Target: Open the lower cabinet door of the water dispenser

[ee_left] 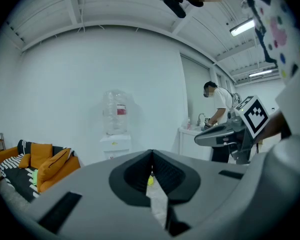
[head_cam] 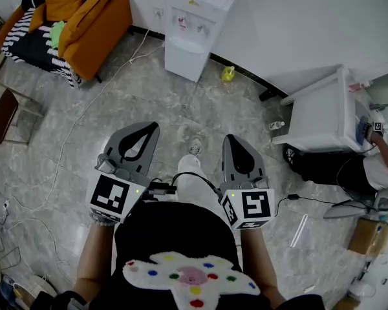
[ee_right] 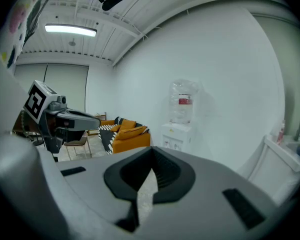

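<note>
The grey marbled floor (head_cam: 149,95) fills most of the head view, running up to a white wall (head_cam: 297,18) across the top of the frame. In the upper left corner sits an orange sofa (head_cam: 84,24) with a black-and-white striped throw. At the right edge is a white counter (head_cam: 323,118), and another person (head_cam: 381,166) is bent over its far end.

The water dispenser (head_cam: 194,28) stands against the wall at top centre, well apart from me. It is a white box, and both gripper views show a clear bottle on top of it. Its lower cabinet door (head_cam: 184,60) faces me and looks shut, with nothing touching it. A brown chair (head_cam: 3,112) sits at the left edge.

I hold both tools low in the frame, side by side and just in front of my body, both pointing up the frame toward the dispenser. My left gripper (head_cam: 152,126) has its jaws pressed together, only a sliver of floor showing behind them, and it grips nothing. My right gripper (head_cam: 231,137) is the same: jaws closed tip to tip and empty. Each carries its marker cube near my hand.

A thin white cable (head_cam: 77,124) trails across the floor at the left, and a small yellow object (head_cam: 228,73) lies by the wall just right of the dispenser.
</note>
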